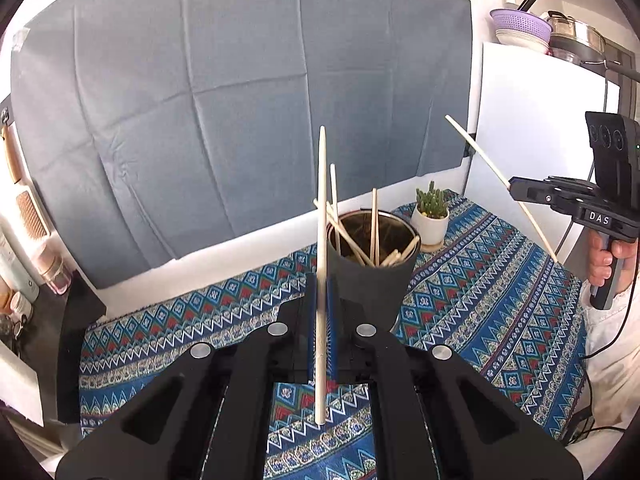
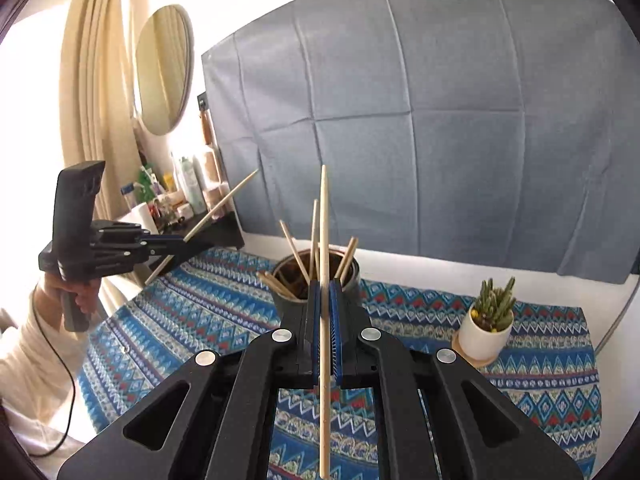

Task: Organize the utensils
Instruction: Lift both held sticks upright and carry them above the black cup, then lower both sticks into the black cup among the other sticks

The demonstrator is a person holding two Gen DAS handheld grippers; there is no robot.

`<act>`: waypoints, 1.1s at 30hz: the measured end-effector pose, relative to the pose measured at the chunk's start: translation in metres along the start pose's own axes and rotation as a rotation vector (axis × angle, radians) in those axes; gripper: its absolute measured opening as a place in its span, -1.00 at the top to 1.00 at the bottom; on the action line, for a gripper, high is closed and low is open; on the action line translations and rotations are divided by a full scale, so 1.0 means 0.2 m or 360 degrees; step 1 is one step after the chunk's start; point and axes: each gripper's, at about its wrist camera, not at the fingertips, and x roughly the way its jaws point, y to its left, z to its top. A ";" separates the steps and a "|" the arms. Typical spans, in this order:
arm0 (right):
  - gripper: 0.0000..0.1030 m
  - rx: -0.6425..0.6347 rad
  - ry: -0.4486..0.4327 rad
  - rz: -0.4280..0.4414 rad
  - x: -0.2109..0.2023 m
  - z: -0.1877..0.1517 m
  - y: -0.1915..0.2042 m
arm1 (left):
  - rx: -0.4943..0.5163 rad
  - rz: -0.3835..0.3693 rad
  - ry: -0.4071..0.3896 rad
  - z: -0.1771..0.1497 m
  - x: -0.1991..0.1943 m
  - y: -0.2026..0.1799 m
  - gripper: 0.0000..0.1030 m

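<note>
A dark holder cup (image 1: pixel 372 284) with several wooden chopsticks leaning in it stands on the patterned blue cloth (image 1: pixel 488 280). My left gripper (image 1: pixel 321 284) is shut on one pale chopstick (image 1: pixel 322 200), held upright just in front of the cup and lifted off the cloth. At the right edge of the left wrist view, my right gripper (image 1: pixel 514 187) is raised and grips a second chopstick (image 1: pixel 480 152) at a slant. In the right wrist view, the right gripper (image 2: pixel 325 286) is shut on that upright chopstick (image 2: pixel 324 220) before the cup (image 2: pixel 354 276). The left gripper (image 2: pixel 198 246) is at the left.
A small cactus in a white pot (image 2: pixel 486 322) on a coaster stands right of the cup. A grey backdrop sheet (image 1: pixel 240 100) hangs behind. Bottles crowd a shelf (image 2: pixel 188 196) at the left. A white panel (image 1: pixel 532 120) with bowls on top is at the right.
</note>
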 end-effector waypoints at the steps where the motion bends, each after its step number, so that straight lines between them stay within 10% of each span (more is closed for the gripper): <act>1: 0.91 0.0010 -0.0023 0.0021 0.02 0.02 0.00 | 0.0008 0.0008 -0.0025 0.03 0.01 0.00 0.91; 19: 0.91 0.0208 -0.0484 0.0325 0.38 0.19 -0.11 | -0.0053 -0.0260 -0.0377 0.31 0.30 -0.06 0.90; 33: 0.91 0.0395 -0.0766 0.0346 0.66 0.01 -0.20 | -0.0290 -0.0501 -0.0837 0.11 0.44 -0.08 0.90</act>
